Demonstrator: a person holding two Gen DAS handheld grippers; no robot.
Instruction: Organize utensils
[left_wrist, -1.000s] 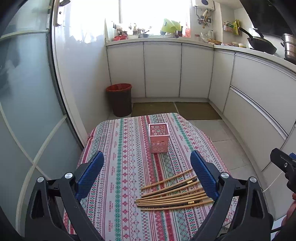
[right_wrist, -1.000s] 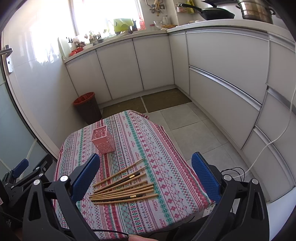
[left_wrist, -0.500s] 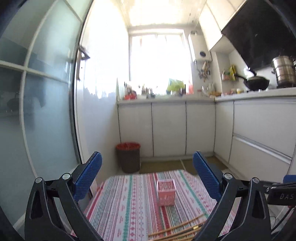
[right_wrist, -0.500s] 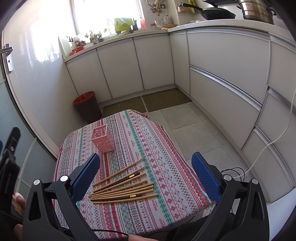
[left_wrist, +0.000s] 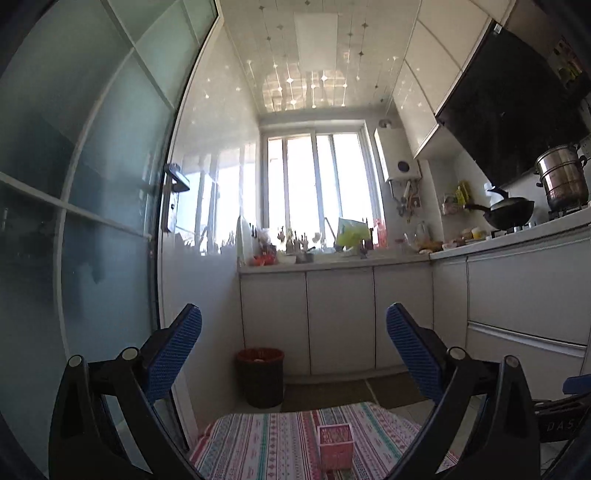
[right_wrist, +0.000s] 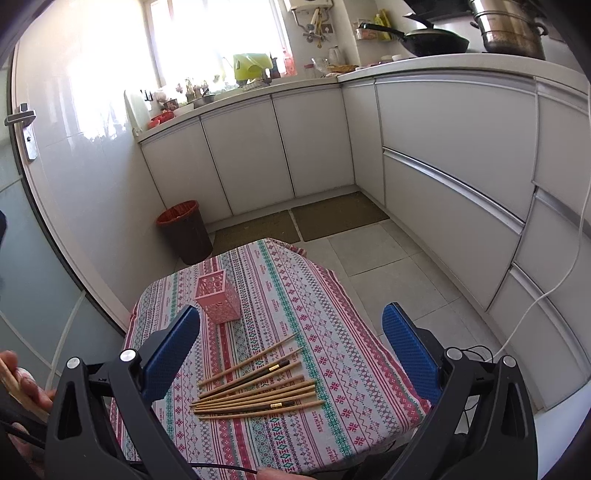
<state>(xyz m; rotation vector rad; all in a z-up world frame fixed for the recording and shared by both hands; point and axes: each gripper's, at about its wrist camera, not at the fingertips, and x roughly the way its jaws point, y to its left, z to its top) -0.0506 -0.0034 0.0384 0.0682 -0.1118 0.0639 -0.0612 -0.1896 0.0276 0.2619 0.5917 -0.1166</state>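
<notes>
Right gripper (right_wrist: 291, 334): jaws wide, nothing between them, held above the near edge of the desk (right_wrist: 351, 354). Under it, a bundle of chopsticks (right_wrist: 255, 391) lies flat on the patterned cloth, roughly parallel. Beyond them the pink holder (right_wrist: 218, 301) stands upright, well apart from the chopsticks. Left gripper (left_wrist: 293, 338): jaws wide, having just been opening, empty, pointing about level toward the cabinets (left_wrist: 340, 317) and a bin (left_wrist: 260, 374).
</notes>
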